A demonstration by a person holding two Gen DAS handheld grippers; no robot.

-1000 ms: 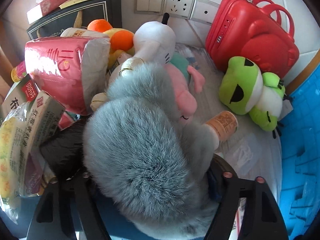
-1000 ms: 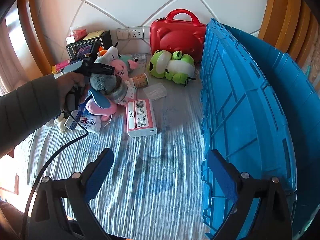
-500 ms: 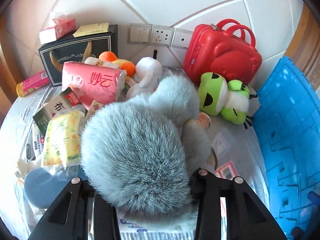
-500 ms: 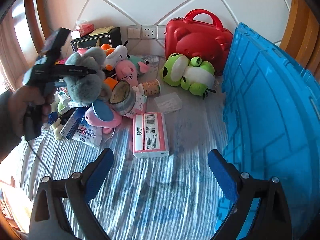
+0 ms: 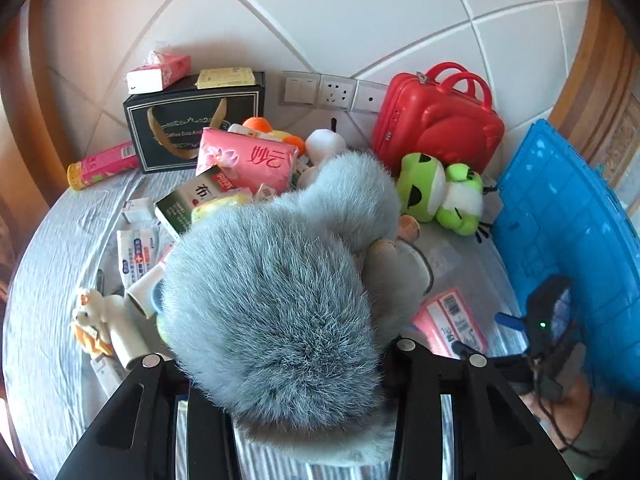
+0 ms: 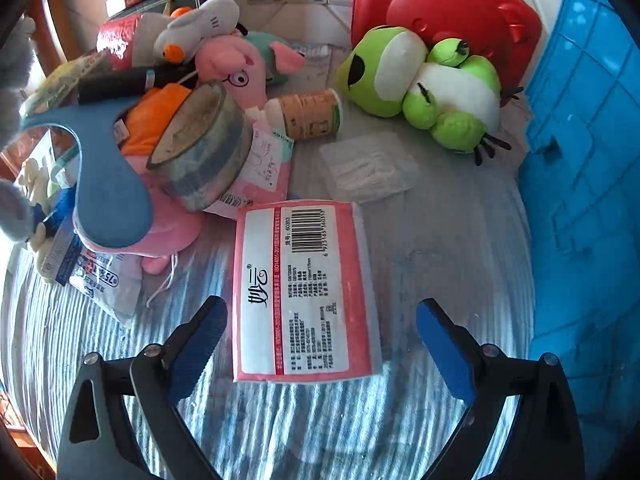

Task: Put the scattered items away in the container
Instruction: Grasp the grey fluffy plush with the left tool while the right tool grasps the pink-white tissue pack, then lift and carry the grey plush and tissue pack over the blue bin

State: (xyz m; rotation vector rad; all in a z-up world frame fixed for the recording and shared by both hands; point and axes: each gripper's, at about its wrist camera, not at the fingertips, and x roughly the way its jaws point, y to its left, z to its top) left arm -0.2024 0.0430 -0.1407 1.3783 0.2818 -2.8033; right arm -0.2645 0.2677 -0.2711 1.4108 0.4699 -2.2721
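Note:
My left gripper (image 5: 280, 364) is shut on a grey furry plush toy (image 5: 276, 300) and holds it high above the pile; the fur hides the fingertips. My right gripper (image 6: 320, 320) is open, low over the bed, its fingers on either side of a pink tissue pack (image 6: 304, 292) lying flat with the barcode up. The blue crate (image 6: 584, 184) stands at the right in both views (image 5: 568, 236). The right gripper's body also shows in the left wrist view (image 5: 548, 316).
A pile of toys and packets lies at the left: a pink pig plush (image 6: 236, 68), a tape roll (image 6: 200, 144), a small cup (image 6: 312, 114). A green frog plush (image 6: 420, 80) and a red case (image 6: 448, 12) sit by the wall.
My left gripper has lifted the grey plush higher, away from the pile. My right gripper has moved forward and down until its fingers flank the pink tissue pack.

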